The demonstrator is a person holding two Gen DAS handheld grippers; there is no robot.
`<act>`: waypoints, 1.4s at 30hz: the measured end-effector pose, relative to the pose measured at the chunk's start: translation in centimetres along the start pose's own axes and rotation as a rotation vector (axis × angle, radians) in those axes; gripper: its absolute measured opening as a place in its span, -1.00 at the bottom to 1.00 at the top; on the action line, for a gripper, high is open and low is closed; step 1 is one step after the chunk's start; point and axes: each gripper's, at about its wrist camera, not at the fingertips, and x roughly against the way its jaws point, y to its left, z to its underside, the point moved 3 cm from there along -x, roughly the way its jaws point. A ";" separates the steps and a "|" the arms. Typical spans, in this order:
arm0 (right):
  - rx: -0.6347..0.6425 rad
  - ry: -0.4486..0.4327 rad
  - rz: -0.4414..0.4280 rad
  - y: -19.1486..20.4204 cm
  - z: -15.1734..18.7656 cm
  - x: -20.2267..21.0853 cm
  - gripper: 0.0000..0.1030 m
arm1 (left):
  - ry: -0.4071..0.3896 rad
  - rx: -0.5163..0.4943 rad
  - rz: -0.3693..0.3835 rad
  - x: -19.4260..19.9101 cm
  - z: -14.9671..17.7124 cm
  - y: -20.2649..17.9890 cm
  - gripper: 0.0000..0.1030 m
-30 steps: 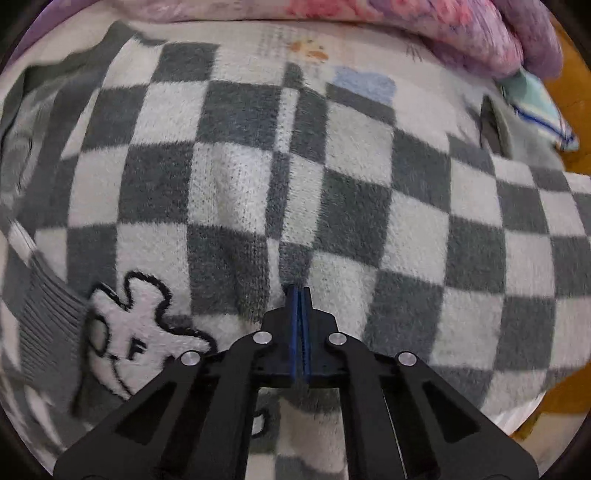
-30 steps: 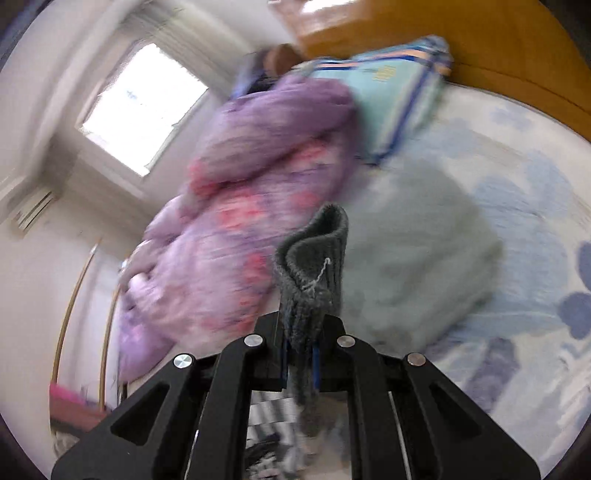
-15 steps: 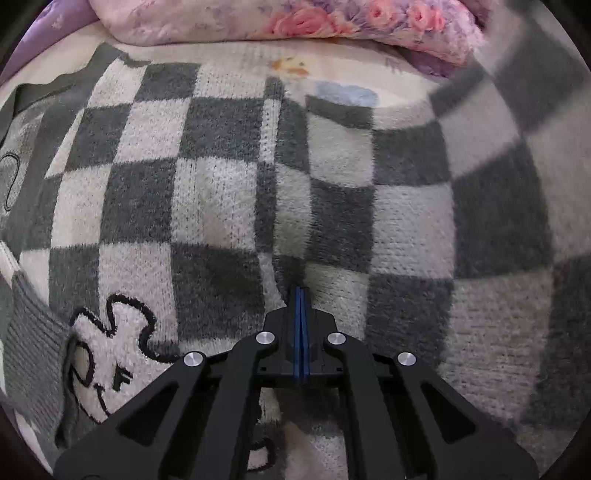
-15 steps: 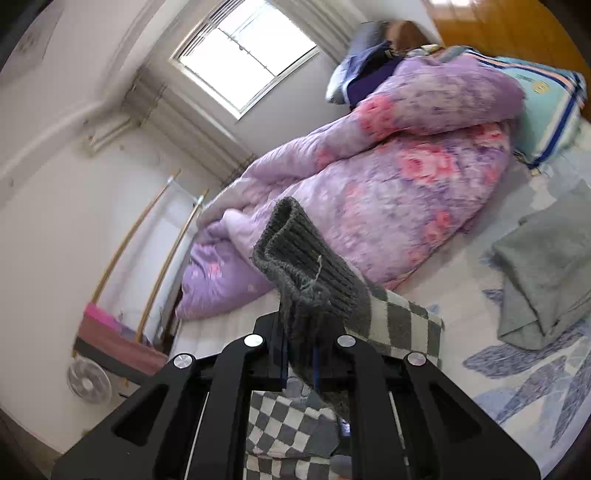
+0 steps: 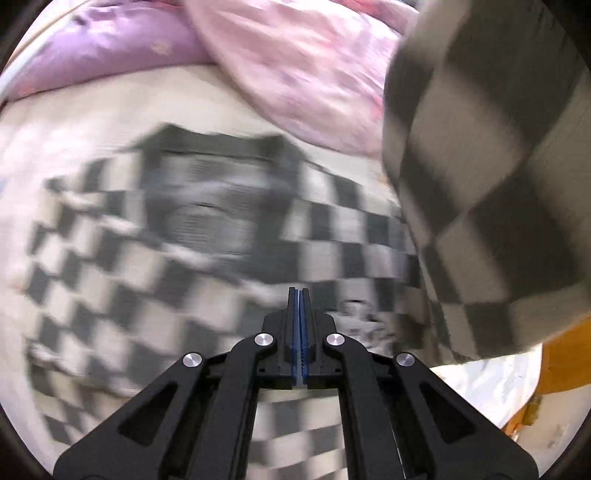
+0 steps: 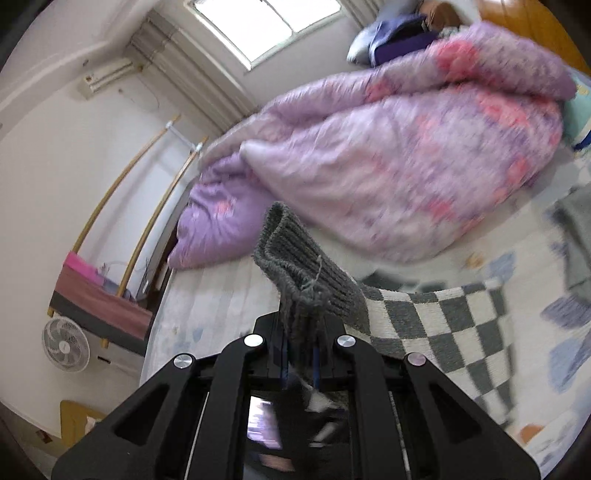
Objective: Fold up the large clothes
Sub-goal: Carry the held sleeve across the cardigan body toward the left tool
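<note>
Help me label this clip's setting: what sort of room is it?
Most likely a home bedroom: a bed sheet carries a bunched purple floral quilt, a window lights the wall behind, and a white fan stands on the floor.

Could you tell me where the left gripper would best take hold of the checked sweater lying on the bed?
Probably at the dark ribbed collar of the checked sweater, coming from above: it is a thick, distinct edge lying flat. The left gripper is shut and empty; the right gripper already holds the ribbed cuff.
</note>
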 end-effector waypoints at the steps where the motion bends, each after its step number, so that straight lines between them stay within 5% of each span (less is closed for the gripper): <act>1: -0.001 0.028 -0.003 0.9 1.2 -1.8 -0.84 | -0.011 0.011 -0.019 0.6 -0.6 1.2 -0.94; 8: -0.014 0.264 0.002 2.1 9.9 -13.0 -0.69 | -0.049 0.092 -0.159 4.3 0.4 12.1 -0.93; 11: -0.080 0.476 -0.005 0.9 14.3 -17.6 -0.08 | -0.043 0.113 -0.198 4.6 0.9 15.0 -0.89; 13: -0.145 0.567 0.004 0.0 16.1 -19.1 0.19 | -0.038 0.121 -0.228 4.6 1.3 15.7 -0.62; 16: -0.117 0.557 0.017 -0.5 15.8 -18.0 0.21 | -0.035 0.134 -0.215 4.3 1.4 15.7 -0.50; 19: -0.022 0.456 0.121 -2.0 13.5 -14.9 0.21 | -0.023 0.096 -0.174 2.9 1.1 13.2 -0.50; 20: 0.029 0.418 0.163 -3.0 12.6 -13.8 0.20 | -0.019 0.077 -0.150 2.1 1.1 12.2 -0.50; 21: 0.079 0.384 0.223 -4.5 11.8 -12.7 -0.05 | -0.011 0.064 -0.129 1.5 1.2 11.3 -0.50; 22: 0.103 0.370 0.279 -5.9 11.4 -12.1 -0.62 | 0.007 0.052 -0.108 0.3 1.4 10.3 -0.50; 23: 0.112 0.384 0.357 -8.2 11.1 -11.7 -0.80 | 0.027 0.044 -0.097 -0.8 1.7 9.5 -0.50; 28: -0.017 0.513 0.730 -21.8 13.8 -8.3 -1.00 | 0.184 0.044 -0.107 -7.7 5.1 8.0 -0.52; 31: -0.181 0.442 0.562 -25.8 15.5 -6.1 -1.00 | 0.144 0.027 -0.110 -8.0 5.7 7.9 -0.52; 34: -0.204 0.481 0.595 -25.2 14.3 -6.2 -0.99 | 0.179 0.049 -0.115 -7.4 4.8 8.0 -0.51; 38: -0.130 0.407 0.501 -22.2 9.4 -7.9 -0.99 | 0.127 0.039 -0.125 -5.8 2.1 7.8 -0.51; 42: -0.116 0.367 0.523 -23.8 4.5 -12.3 -0.99 | 0.177 0.083 -0.109 -9.0 0.5 9.0 -0.51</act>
